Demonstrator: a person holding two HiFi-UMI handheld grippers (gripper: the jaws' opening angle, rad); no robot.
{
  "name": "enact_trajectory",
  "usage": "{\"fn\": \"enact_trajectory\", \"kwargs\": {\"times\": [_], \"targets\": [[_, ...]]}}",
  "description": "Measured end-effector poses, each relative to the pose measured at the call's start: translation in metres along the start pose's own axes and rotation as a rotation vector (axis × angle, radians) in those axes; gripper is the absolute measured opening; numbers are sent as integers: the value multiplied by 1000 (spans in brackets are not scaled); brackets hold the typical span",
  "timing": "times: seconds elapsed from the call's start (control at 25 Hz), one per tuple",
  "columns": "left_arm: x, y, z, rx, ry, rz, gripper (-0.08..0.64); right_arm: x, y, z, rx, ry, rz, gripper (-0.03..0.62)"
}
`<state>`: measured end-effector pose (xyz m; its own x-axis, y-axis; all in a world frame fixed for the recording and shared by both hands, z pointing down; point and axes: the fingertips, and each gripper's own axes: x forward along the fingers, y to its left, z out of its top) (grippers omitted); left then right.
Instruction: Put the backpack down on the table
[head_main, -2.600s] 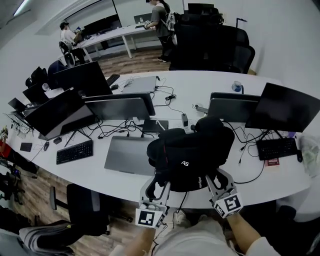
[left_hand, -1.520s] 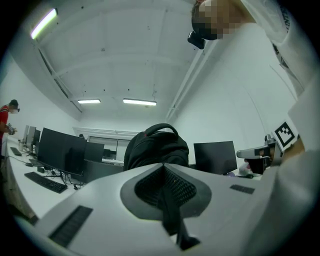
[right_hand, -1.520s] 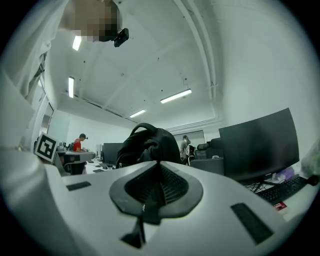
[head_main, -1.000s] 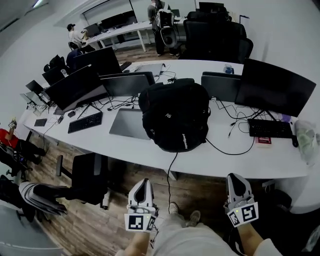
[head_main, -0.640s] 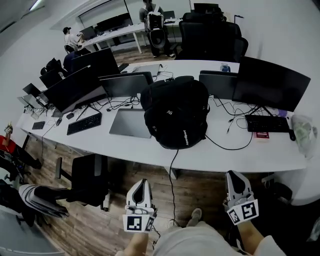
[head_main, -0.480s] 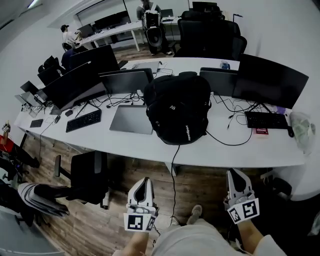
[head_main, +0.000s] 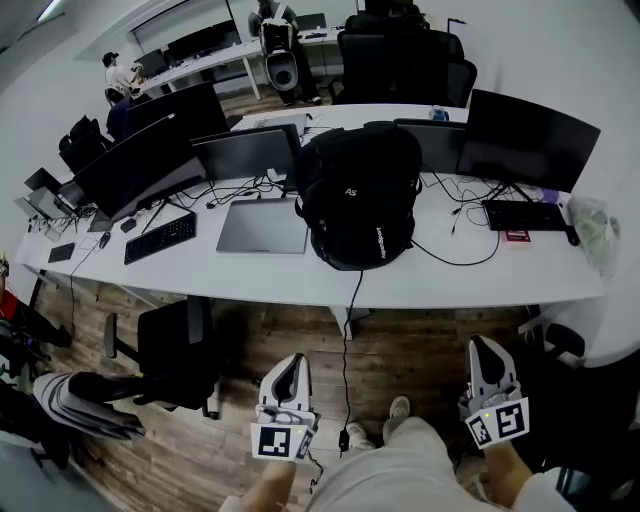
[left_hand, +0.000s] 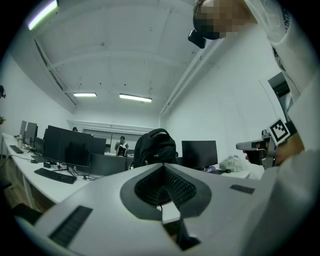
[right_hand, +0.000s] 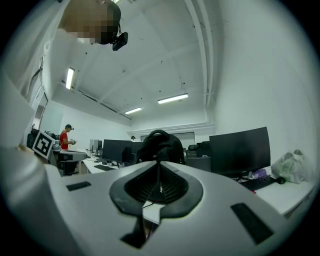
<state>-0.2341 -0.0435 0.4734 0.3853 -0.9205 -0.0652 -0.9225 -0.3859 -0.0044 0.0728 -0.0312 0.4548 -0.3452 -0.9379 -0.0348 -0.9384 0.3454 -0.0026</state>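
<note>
Backpack (head_main: 358, 195) stands mid-desk (head_main: 440, 285), near the front edge. Laptop (head_main: 263, 226) lies just left of it, keyboard (head_main: 160, 237) further left. Monitors (head_main: 530, 140) stand toward the back edge. Chair (head_main: 170, 345) on the floor before the front edge, left. Left tongs (head_main: 296, 360) and right tongs (head_main: 484, 345) before the front edge, well apart from it.

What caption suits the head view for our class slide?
Backpack stands on the white table; left gripper and right gripper, both shut and empty, hang short of it.

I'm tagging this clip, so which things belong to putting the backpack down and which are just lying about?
Job: backpack, table, left gripper, right gripper.
Lying about: keyboard, closed laptop, monitor, plastic bag, office chair.
</note>
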Motion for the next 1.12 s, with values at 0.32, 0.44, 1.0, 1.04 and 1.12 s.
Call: {"fn": "enact_trajectory", "kwargs": {"times": [0.32,0.44,1.0,1.04,1.12], "targets": [[-4,-10,19,-9,-30,14,9,-18,-12,-1,27,4,-24,26],[-1,-21,28,-22,-54,24,9,-17,-21,11,28,-15,-13,26],[-2,-41,38,-32,-77,31,9,-32,-26,20,36,-22,9,15],[-2,-41,37,-33,-78,32,9,-32,-25,19,34,-18,12,15],[-2,-42,37,-34,-78,29,9,-32,-23,19,25,-12,18,14]]}}
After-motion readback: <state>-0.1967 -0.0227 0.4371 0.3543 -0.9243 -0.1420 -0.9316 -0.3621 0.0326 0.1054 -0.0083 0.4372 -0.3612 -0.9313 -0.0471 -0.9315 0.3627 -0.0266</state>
